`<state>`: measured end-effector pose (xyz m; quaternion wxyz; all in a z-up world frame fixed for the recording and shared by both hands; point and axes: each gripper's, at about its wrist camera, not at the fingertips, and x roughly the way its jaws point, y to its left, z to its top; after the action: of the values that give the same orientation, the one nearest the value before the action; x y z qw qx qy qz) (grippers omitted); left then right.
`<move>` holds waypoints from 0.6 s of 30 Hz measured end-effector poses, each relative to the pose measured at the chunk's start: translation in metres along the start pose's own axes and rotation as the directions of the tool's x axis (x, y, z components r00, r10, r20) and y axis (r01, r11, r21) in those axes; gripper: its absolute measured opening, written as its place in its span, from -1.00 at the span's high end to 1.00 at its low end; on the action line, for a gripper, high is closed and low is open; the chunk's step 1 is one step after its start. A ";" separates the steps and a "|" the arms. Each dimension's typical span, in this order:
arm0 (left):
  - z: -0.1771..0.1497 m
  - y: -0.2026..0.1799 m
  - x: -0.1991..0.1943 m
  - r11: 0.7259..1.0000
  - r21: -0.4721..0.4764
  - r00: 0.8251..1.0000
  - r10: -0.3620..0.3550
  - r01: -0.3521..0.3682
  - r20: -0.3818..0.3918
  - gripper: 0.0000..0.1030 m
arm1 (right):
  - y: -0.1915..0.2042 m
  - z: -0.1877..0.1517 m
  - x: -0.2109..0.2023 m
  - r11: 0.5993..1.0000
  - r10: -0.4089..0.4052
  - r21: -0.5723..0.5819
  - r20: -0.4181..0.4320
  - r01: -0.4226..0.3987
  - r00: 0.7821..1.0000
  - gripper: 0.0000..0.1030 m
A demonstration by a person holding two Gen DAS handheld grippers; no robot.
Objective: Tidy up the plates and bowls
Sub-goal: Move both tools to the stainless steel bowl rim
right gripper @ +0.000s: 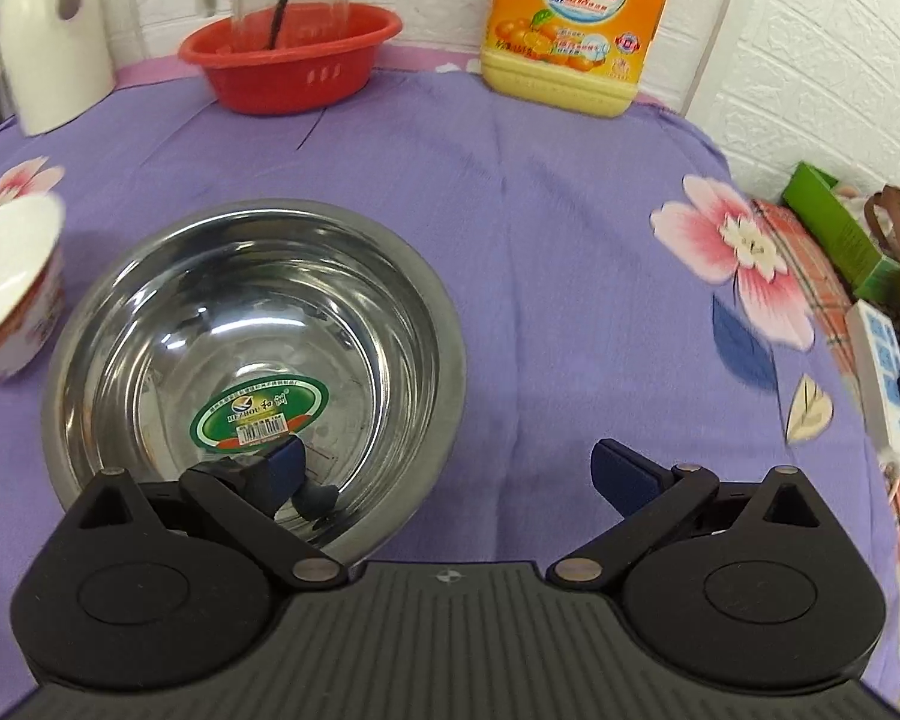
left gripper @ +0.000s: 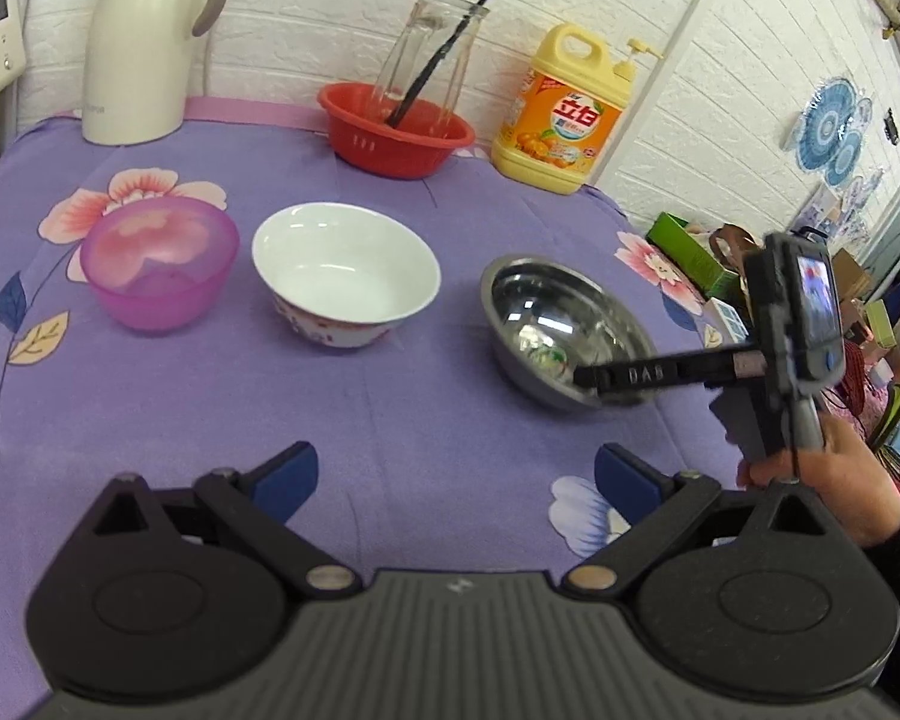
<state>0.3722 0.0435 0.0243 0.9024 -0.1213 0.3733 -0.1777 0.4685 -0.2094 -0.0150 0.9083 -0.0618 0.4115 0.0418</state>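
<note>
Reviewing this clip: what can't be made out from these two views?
- Steel bowl: near rim hidden behind the right gripper in the right wrist view.
- White bowl: cut off by the left edge and blurred there.
- Kettle: top cut off by the upper edge in the left wrist view.
- Glass jar in the red basket: contents beyond a dark stick unclear.

Three bowls sit in a row: plastic bowl (left gripper: 159,264) left, china bowl (left gripper: 346,272) middle, steel bowl (left gripper: 564,330) right. Far behind stand a jug (left gripper: 144,42), basin (left gripper: 399,129) and detergent bottle (left gripper: 564,111).
</note>
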 end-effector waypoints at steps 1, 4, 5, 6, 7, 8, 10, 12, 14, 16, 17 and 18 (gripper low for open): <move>-0.002 -0.003 -0.001 1.000 0.002 1.000 -0.005 0.005 -0.003 -0.89 | 0.001 -0.009 -0.007 1.000 0.026 -0.004 -0.006 -0.026 1.000 -1.00; -0.008 -0.009 0.003 1.000 0.003 1.000 -0.015 0.015 -0.021 -0.89 | 0.005 -0.034 -0.031 0.997 0.071 -0.022 0.022 -0.071 0.997 -1.00; -0.008 -0.011 0.006 1.000 -0.005 1.000 -0.013 0.013 -0.025 -0.89 | 0.005 -0.040 -0.039 0.997 0.072 -0.026 0.043 -0.071 0.996 -1.00; -0.007 -0.012 0.010 1.000 -0.014 1.000 -0.014 0.014 -0.027 -0.89 | 0.005 -0.045 -0.045 0.997 0.075 -0.027 0.064 -0.073 0.995 -1.00; -0.004 -0.013 0.016 0.999 -0.032 0.999 -0.017 0.016 -0.029 -0.89 | 0.005 -0.048 -0.050 0.997 0.076 -0.020 0.088 -0.074 0.993 -1.00; -0.001 -0.015 0.022 0.998 -0.053 0.999 -0.022 0.020 -0.032 -0.89 | 0.004 -0.049 -0.053 0.997 0.071 -0.009 0.111 -0.071 0.991 -1.00; 0.007 -0.016 0.039 0.994 -0.104 0.999 -0.030 0.026 -0.035 -0.89 | 0.004 -0.047 -0.053 0.998 0.054 0.007 0.153 -0.056 0.987 -1.00; 0.015 -0.017 0.058 0.988 -0.150 0.999 -0.027 0.020 -0.043 -0.89 | 0.004 -0.042 -0.046 0.999 0.039 0.025 0.167 -0.044 0.985 -1.00; 0.020 -0.017 0.075 0.984 -0.175 0.999 -0.026 0.018 -0.041 -0.89 | 0.005 -0.040 -0.037 0.998 0.049 0.031 0.180 -0.055 0.983 -1.00; 0.024 -0.016 0.089 0.982 -0.190 0.999 -0.004 -0.003 -0.038 -0.89 | 0.007 -0.041 -0.029 0.997 0.056 0.032 0.183 -0.063 0.982 -1.00; 0.025 -0.015 0.096 0.979 -0.205 0.999 0.006 -0.014 -0.039 -0.89 | 0.007 -0.042 -0.025 0.997 0.060 0.032 0.184 -0.067 0.981 -1.00; 0.026 -0.014 0.101 0.976 -0.216 0.999 0.010 -0.019 -0.041 -0.89 | 0.007 -0.042 -0.022 0.997 0.063 0.036 0.182 -0.070 0.981 -1.00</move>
<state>0.4546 -0.0091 -0.0163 0.8775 -0.2124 0.4092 -0.1320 0.4219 -0.2094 -0.0269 0.9412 -0.0249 0.3299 0.0689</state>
